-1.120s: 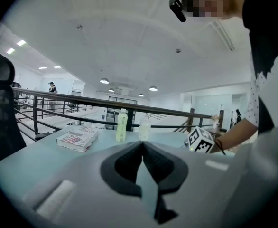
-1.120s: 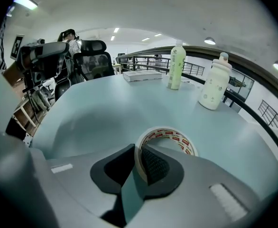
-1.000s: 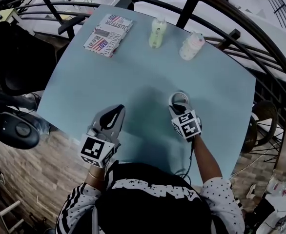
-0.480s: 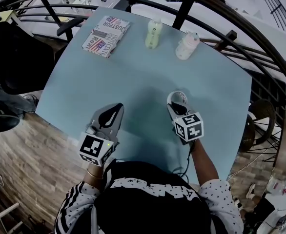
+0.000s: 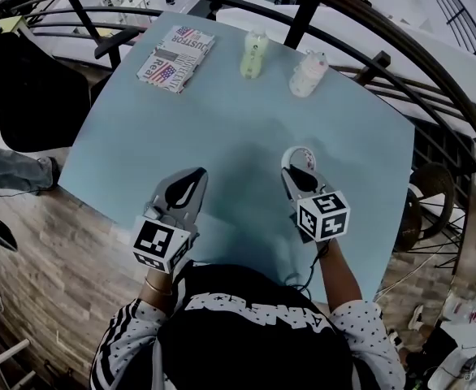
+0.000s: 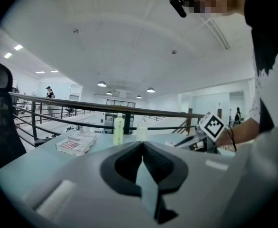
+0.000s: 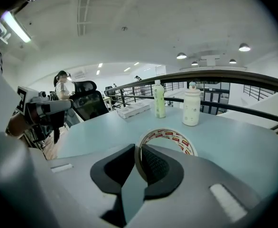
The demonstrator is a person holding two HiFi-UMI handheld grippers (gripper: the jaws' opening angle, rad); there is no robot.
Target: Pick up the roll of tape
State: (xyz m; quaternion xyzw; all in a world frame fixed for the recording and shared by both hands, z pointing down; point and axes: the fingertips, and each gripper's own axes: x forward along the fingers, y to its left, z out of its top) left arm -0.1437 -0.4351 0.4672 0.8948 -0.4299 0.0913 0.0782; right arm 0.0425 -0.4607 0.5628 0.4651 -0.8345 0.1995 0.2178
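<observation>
The right gripper (image 5: pixel 296 174), clamped on the roll of tape (image 5: pixel 301 155), is lifting it off the table (image 5: pixel 222 112); the left gripper (image 5: pixel 191 182) is staying closed and empty.

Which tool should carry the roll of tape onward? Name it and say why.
Right. The right tool grips the roll of tape by its rim. The left tool is shut on nothing, away from the tape.
</observation>
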